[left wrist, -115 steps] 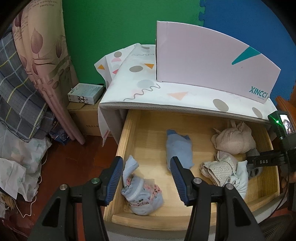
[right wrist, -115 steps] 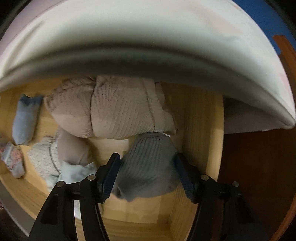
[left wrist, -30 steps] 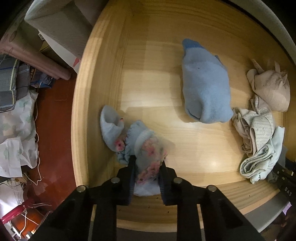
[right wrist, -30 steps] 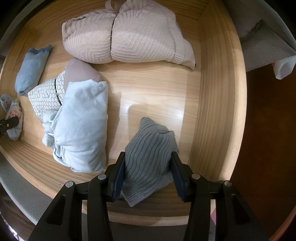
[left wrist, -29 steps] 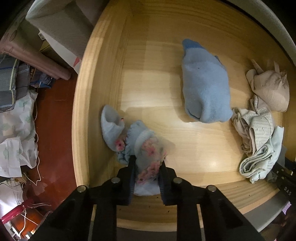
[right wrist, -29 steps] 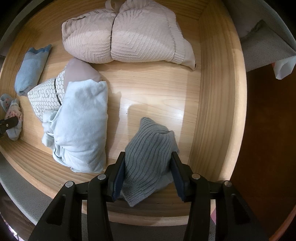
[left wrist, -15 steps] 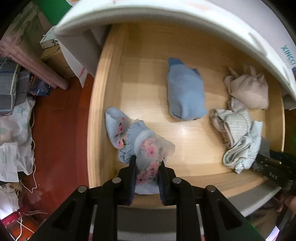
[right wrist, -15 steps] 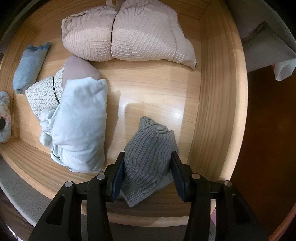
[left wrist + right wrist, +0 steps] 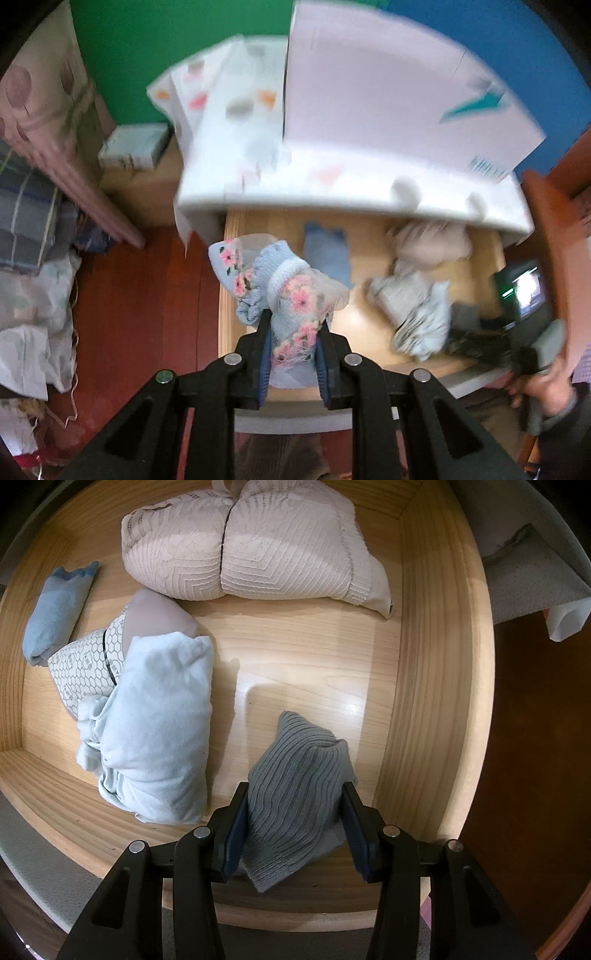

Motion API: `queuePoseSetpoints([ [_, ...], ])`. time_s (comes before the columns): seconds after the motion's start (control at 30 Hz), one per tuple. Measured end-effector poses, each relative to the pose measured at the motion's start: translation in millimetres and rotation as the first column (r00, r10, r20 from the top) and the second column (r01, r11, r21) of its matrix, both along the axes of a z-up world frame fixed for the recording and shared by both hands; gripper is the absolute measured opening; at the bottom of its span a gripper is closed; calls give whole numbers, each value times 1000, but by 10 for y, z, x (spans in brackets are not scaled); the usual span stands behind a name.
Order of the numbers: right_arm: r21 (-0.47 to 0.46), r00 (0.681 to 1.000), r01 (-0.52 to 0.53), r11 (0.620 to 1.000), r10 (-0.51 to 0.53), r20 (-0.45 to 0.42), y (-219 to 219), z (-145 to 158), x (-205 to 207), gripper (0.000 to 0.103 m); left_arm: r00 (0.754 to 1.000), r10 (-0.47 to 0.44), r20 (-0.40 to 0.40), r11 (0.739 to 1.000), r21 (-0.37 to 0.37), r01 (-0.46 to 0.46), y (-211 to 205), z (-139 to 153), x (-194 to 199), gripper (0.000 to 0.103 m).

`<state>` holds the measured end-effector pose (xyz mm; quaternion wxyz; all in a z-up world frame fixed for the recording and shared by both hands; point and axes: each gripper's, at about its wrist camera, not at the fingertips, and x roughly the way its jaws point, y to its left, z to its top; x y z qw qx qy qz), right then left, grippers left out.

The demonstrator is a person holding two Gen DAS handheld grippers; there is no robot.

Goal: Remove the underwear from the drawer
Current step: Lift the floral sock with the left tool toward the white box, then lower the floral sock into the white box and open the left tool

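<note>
With the left gripper (image 9: pixel 291 345) clamped on the flowered bundle (image 9: pixel 284 291), we lift clear of the drawer (image 9: pixel 221 295); the right gripper (image 9: pixel 291 827) grips the grey one (image 9: pixel 295 790).

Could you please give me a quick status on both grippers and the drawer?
Left gripper shut on floral bundle, above the drawer. Right gripper shut on grey ribbed piece, low inside the drawer. Nothing in the way.

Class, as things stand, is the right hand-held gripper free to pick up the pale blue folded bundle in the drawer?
Probably not yet: the right hand-held gripper is shut on the grey ribbed piece. The pale blue bundle lies uncovered just beside it.
</note>
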<state>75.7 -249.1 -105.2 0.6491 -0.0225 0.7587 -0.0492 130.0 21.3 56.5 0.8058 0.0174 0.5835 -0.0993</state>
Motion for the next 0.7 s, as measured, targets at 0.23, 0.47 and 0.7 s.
queuePoseSetpoints([
  [0.23,-3,1000,0,1000,0,0,5,-2,-2,45,965,-13,261,997,-72,33,2,1005,69,20],
  [0.47,0,1000,5,1000,-5,1,-12,-5,-6,45,882,-31,470,994,-76,75,-220,1662,312,20],
  [0.7,-5,1000,3,1000,-3,0,-7,-10,-8,45,826,-49,561,996,-36,83,-531,1749,768,20],
])
